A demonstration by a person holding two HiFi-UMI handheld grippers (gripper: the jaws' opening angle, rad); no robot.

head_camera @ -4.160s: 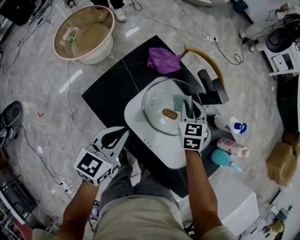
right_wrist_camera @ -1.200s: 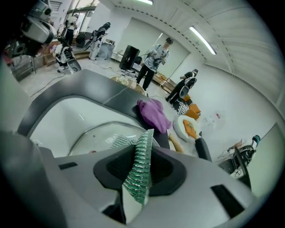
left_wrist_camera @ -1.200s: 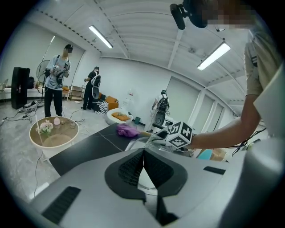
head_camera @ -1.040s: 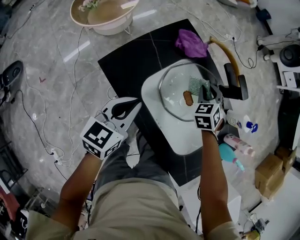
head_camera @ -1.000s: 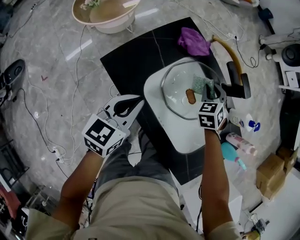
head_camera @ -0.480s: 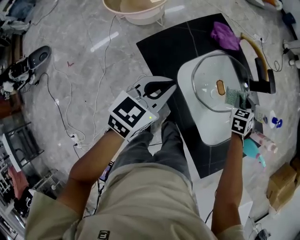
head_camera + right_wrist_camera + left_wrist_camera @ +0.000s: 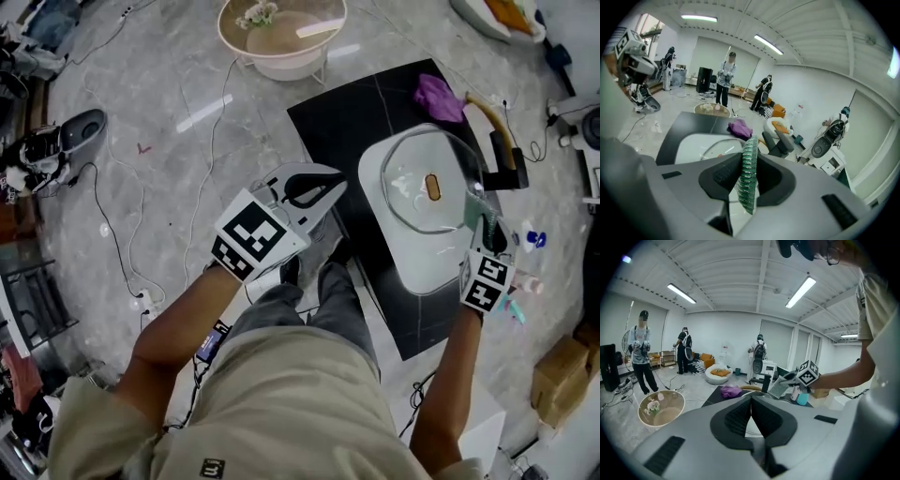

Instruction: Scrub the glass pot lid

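Note:
The glass pot lid (image 7: 417,178) with its brown knob (image 7: 432,186) lies in a white basin (image 7: 417,267) on a black mat. My right gripper (image 7: 481,219) is shut on a green scrub pad (image 7: 473,199) at the lid's right rim; contact with the glass cannot be made out. In the right gripper view the pad (image 7: 749,173) stands edge-on between the jaws, and the lid (image 7: 717,149) is beyond it. My left gripper (image 7: 323,185) is shut on nothing, held left of the basin. Its jaws meet in the left gripper view (image 7: 751,399).
A purple cloth (image 7: 438,97) lies on the black mat (image 7: 347,122) behind the basin. A black faucet (image 7: 513,167) and bottles (image 7: 531,239) stand to its right. A pink bowl on legs (image 7: 281,33) and cables (image 7: 202,122) are on the floor. Several people (image 7: 641,352) stand farther off.
My right gripper has drawn the scrub pad from beside the knob back to the lid's right rim. The left gripper stays shut, away from the basin.

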